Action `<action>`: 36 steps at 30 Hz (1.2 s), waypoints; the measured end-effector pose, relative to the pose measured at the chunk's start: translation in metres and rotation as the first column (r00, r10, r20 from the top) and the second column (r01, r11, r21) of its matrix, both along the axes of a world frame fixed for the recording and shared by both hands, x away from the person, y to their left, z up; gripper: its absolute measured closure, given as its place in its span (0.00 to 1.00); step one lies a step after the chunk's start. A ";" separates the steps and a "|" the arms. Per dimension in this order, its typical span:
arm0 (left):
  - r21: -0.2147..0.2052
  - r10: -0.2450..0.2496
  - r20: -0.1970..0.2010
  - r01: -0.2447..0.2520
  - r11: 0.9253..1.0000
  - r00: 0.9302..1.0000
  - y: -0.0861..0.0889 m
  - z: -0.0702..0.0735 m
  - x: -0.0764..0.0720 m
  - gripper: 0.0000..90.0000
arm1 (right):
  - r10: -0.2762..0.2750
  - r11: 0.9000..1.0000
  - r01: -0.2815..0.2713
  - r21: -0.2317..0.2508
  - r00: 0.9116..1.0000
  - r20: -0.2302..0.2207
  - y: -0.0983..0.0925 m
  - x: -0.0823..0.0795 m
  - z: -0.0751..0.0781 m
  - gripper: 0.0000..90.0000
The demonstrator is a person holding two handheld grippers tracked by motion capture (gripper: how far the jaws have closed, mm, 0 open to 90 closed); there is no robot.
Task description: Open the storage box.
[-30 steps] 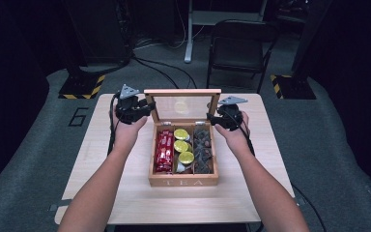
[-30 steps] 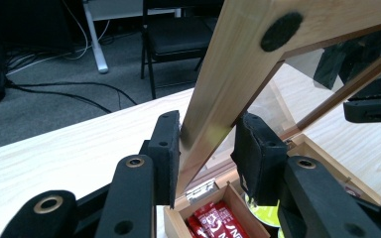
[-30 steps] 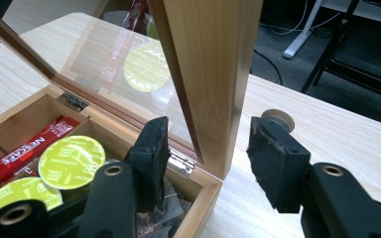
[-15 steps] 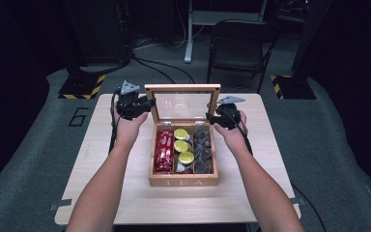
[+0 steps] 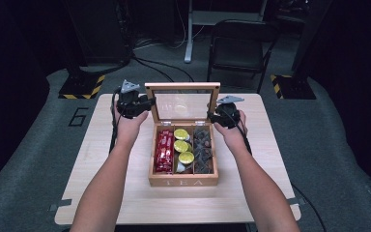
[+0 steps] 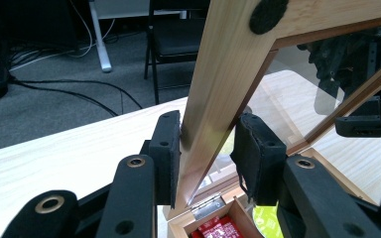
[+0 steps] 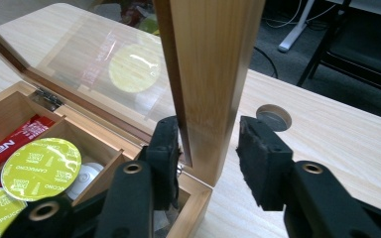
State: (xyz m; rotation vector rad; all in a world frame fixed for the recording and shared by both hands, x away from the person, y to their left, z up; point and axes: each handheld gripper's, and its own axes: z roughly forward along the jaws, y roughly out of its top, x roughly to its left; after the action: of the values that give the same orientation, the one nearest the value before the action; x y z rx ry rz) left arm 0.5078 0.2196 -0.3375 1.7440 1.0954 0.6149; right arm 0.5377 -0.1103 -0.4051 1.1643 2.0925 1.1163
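Note:
A wooden tea box stands mid-table with its glass lid raised nearly upright. My left gripper is shut on the lid's left side frame, which both pads clamp. My right gripper holds the right side frame. Its jaws have just been closing with that frame between them. Inside the box lie red sachets, yellow-green capsules and dark pieces.
The light wooden table has a round cable hole just right of the lid. A black chair and floor cables lie beyond the far edge. Both forearms reach in from the near edge on either side of the box.
The lid's top edge sits slightly higher and farther back than a second ago. Both hands stay at its sides, almost still.

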 end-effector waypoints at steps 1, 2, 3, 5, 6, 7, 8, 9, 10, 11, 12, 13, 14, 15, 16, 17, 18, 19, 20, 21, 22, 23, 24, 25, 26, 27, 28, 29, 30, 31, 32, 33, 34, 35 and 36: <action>-0.002 0.000 -0.001 0.000 1.000 1.000 0.000 0.000 0.000 0.71 | -0.002 1.000 0.002 0.001 1.000 -0.002 0.001 0.000 0.000 0.67; 0.000 0.001 0.001 -0.001 1.000 1.000 0.000 0.000 0.000 0.71 | 0.001 1.000 -0.001 0.003 1.000 -0.007 0.001 0.000 -0.001 0.67; 0.000 -0.001 0.001 0.001 1.000 1.000 0.000 0.000 0.001 0.71 | 0.003 1.000 -0.003 0.006 1.000 -0.005 0.001 0.001 -0.001 0.67; 0.000 -0.001 0.001 0.001 1.000 1.000 0.000 0.000 0.001 0.71 | 0.007 1.000 -0.007 0.003 1.000 -0.005 0.002 0.002 -0.002 0.67; -0.003 -0.001 0.000 0.001 1.000 1.000 0.000 0.000 0.001 0.71 | 0.007 1.000 -0.007 0.005 1.000 -0.006 0.002 0.002 -0.002 0.67; -0.004 -0.002 0.000 0.002 1.000 1.000 0.001 0.000 0.001 0.71 | 0.005 1.000 -0.005 0.010 1.000 -0.007 0.003 0.003 -0.002 0.67; -0.009 0.000 0.000 0.000 1.000 1.000 0.000 0.000 0.001 0.71 | 0.003 1.000 -0.003 0.014 1.000 -0.008 0.003 0.003 -0.003 0.66; -0.009 0.002 0.001 -0.002 1.000 1.000 0.000 0.000 0.001 0.71 | 0.002 1.000 -0.002 0.014 1.000 -0.007 0.003 0.003 -0.003 0.66; -0.011 0.002 0.001 -0.002 1.000 1.000 0.000 -0.001 0.002 0.71 | -0.001 1.000 0.001 0.016 1.000 -0.009 0.004 0.003 -0.003 0.66; -0.011 0.004 0.001 -0.004 1.000 1.000 0.000 -0.001 0.002 0.71 | -0.004 1.000 0.004 0.018 1.000 -0.011 0.004 0.003 -0.003 0.66; -0.012 0.004 0.000 -0.004 1.000 1.000 0.000 -0.001 0.002 0.71 | -0.005 1.000 0.006 0.016 1.000 -0.011 0.005 0.003 -0.004 0.66; -0.013 0.006 0.000 -0.006 1.000 1.000 0.000 -0.001 0.002 0.71 | -0.003 1.000 0.003 0.008 1.000 -0.010 0.005 0.004 -0.004 0.66; -0.013 0.005 0.001 -0.005 1.000 1.000 0.000 -0.001 0.002 0.71 | -0.005 1.000 0.005 0.006 1.000 -0.013 0.005 0.004 -0.004 0.66; -0.013 0.005 0.000 -0.005 1.000 1.000 0.000 -0.001 0.002 0.71 | -0.005 1.000 0.005 0.003 1.000 -0.013 0.005 0.004 -0.004 0.66; -0.016 0.008 -0.002 -0.008 1.000 1.000 0.000 -0.001 0.001 0.71 | -0.003 1.000 0.003 0.001 1.000 -0.013 0.005 0.004 -0.004 0.66; -0.014 0.006 -0.001 -0.006 1.000 1.000 0.000 -0.001 0.002 0.71 | -0.005 1.000 0.005 0.005 1.000 -0.018 0.005 0.004 -0.004 0.66; -0.019 0.009 -0.003 -0.009 1.000 1.000 0.000 -0.001 0.002 0.70 | -0.006 1.000 0.006 0.004 1.000 -0.018 0.005 0.004 -0.004 0.66; -0.018 0.010 -0.002 -0.010 1.000 1.000 0.000 -0.001 0.002 0.70 | -0.003 1.000 0.003 0.004 1.000 -0.012 0.005 0.005 -0.005 0.66; -0.019 0.010 -0.002 -0.010 1.000 1.000 0.000 -0.001 0.002 0.71 | -0.006 1.000 0.006 0.004 1.000 -0.015 0.005 0.005 -0.005 0.66; -0.020 0.009 -0.003 -0.009 1.000 1.000 0.000 -0.001 0.002 0.70 | -0.008 1.000 0.008 0.002 1.000 -0.014 0.005 0.005 -0.005 0.65; -0.021 0.007 -0.003 -0.007 1.000 1.000 0.000 -0.001 0.002 0.70 | -0.011 1.000 0.011 0.004 1.000 -0.021 0.006 0.004 -0.005 0.65; -0.021 0.005 -0.003 -0.005 1.000 1.000 0.001 -0.001 0.002 0.70 | -0.007 1.000 0.007 -0.001 1.000 -0.016 0.006 0.005 -0.005 0.66; -0.022 0.005 -0.003 -0.005 1.000 1.000 0.001 -0.001 0.002 0.70 | -0.016 1.000 0.016 0.001 1.000 -0.020 0.007 0.004 -0.005 0.67; -0.023 0.005 -0.003 -0.005 1.000 1.000 0.001 -0.001 0.003 0.70 | -0.010 1.000 0.010 -0.018 1.000 -0.010 0.006 0.005 -0.005 0.68; -0.026 0.005 -0.002 -0.005 1.000 1.000 0.001 -0.001 0.003 0.70 | -0.023 1.000 0.022 -0.022 1.000 -0.019 0.007 0.003 -0.005 0.69; -0.025 0.006 -0.002 -0.006 1.000 1.000 0.001 -0.001 0.003 0.70 | -0.020 0.999 0.020 -0.030 1.000 -0.012 0.007 0.004 -0.005 0.71; -0.026 0.007 -0.002 -0.007 1.000 1.000 0.001 -0.001 0.003 0.70 | -0.028 0.999 0.028 -0.027 0.999 -0.022 0.006 0.003 -0.005 0.71; -0.025 0.009 -0.002 -0.009 1.000 1.000 0.001 -0.002 0.003 0.70 | -0.029 0.999 0.029 -0.018 0.999 -0.029 0.006 0.003 -0.005 0.71; -0.023 0.011 -0.002 -0.011 1.000 1.000 0.000 -0.002 0.003 0.71 | -0.025 1.000 0.024 -0.016 0.999 -0.022 0.005 0.004 -0.006 0.71; -0.024 0.011 -0.003 -0.011 1.000 1.000 0.000 -0.001 0.003 0.71 | -0.024 1.000 0.024 -0.016 1.000 -0.019 0.005 0.004 -0.006 0.71; -0.023 0.010 -0.002 -0.010 1.000 1.000 0.001 -0.002 0.003 0.71 | -0.025 1.000 0.024 -0.015 1.000 -0.018 0.005 0.004 -0.006 0.72; -0.023 0.007 -0.003 -0.007 1.000 1.000 0.001 -0.002 0.003 0.71 | -0.027 1.000 0.027 -0.013 0.999 -0.021 0.005 0.004 -0.006 0.72; -0.028 0.008 -0.004 -0.008 1.000 1.000 0.001 -0.002 0.003 0.71 | -0.022 1.000 0.022 -0.013 0.999 -0.022 0.004 0.004 -0.006 0.72; -0.027 0.008 -0.004 -0.008 1.000 1.000 0.001 -0.002 0.003 0.71 | -0.022 1.000 0.022 -0.013 0.999 -0.023 0.004 0.004 -0.006 0.72; -0.026 0.007 -0.004 -0.007 1.000 1.000 0.001 -0.002 0.003 0.71 | -0.024 1.000 0.024 -0.004 0.999 -0.026 0.004 0.004 -0.006 0.72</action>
State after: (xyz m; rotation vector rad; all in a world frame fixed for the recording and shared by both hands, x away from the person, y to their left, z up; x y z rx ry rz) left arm 0.5111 0.2206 -0.3391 1.7200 1.1082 0.5998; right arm 0.5418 -0.1066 -0.4111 1.2052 2.0942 1.0919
